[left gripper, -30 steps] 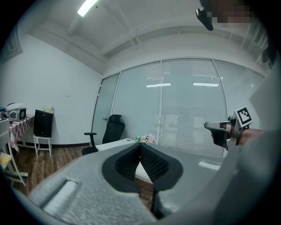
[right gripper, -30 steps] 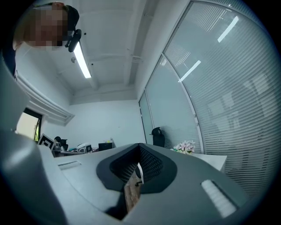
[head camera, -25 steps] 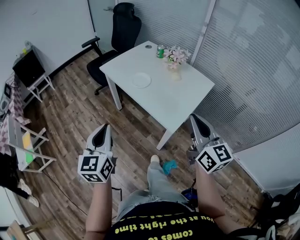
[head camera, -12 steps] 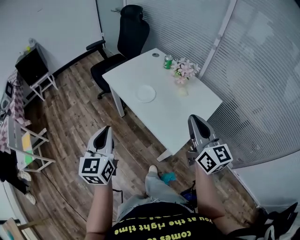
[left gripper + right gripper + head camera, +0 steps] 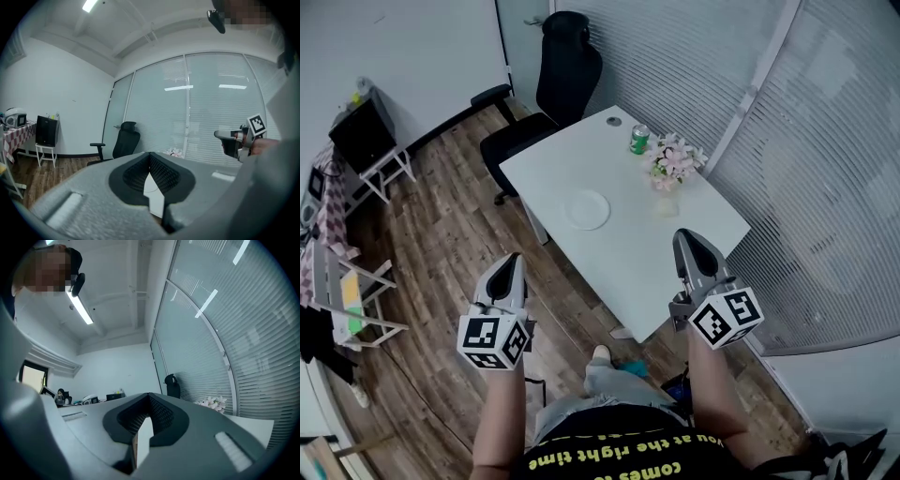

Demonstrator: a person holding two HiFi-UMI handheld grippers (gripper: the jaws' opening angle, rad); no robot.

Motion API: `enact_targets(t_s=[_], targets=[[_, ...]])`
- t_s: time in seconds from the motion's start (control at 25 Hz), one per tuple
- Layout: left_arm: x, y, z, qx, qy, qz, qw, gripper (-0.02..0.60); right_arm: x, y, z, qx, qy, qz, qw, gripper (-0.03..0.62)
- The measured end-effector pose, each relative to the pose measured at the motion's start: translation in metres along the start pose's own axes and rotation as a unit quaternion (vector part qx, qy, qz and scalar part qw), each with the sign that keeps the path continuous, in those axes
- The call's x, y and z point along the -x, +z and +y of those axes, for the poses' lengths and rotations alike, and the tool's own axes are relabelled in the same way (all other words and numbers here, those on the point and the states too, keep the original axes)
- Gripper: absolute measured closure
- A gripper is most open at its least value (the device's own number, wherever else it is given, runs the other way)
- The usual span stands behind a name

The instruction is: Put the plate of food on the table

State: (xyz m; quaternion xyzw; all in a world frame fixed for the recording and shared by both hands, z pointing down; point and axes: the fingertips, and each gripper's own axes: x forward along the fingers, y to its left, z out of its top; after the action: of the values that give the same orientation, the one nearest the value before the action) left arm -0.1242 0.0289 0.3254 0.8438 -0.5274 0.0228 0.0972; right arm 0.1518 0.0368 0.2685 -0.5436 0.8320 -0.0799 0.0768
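Note:
A white round plate (image 5: 586, 209) lies on the white table (image 5: 558, 169); I cannot tell whether food is on it. My left gripper (image 5: 510, 262) hangs over the wooden floor, short of the table's near left side, its jaws shut and holding nothing. My right gripper (image 5: 683, 237) is level over the table's near right edge, jaws shut and holding nothing. In the left gripper view the shut jaws (image 5: 150, 153) point toward the table, and the right gripper (image 5: 233, 140) shows at the right. The right gripper view shows shut jaws (image 5: 149, 396) and the flowers (image 5: 213, 402).
A green can (image 5: 640, 140) and a vase of pink flowers (image 5: 673, 165) stand at the table's far side. A black office chair (image 5: 551, 89) sits behind the table. Window blinds (image 5: 825, 187) run along the right. A small stand (image 5: 370, 141) and a rack (image 5: 342, 291) are at the left.
The person has walked toward the table: it now sits closer and lower in the head view. Both grippers travelled along, still shut, the right one now over the table edge.

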Motion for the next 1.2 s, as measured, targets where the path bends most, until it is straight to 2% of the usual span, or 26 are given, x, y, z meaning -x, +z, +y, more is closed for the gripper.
enact_targets(t_s=[0.44,1.2], targets=[[-0.051,0.002,-0.003,0.003,0.012,0.003,0.9999,0.581,-0.038,0.003,-0.040,-0.003,0.012,0.010,1.000,0.589],[-0.078,0.002,-0.003,0.002,0.009,0.011,0.9999,0.581,-0.061,-0.005,-0.052,-0.006,0.023,0.016,1.000,0.589]])
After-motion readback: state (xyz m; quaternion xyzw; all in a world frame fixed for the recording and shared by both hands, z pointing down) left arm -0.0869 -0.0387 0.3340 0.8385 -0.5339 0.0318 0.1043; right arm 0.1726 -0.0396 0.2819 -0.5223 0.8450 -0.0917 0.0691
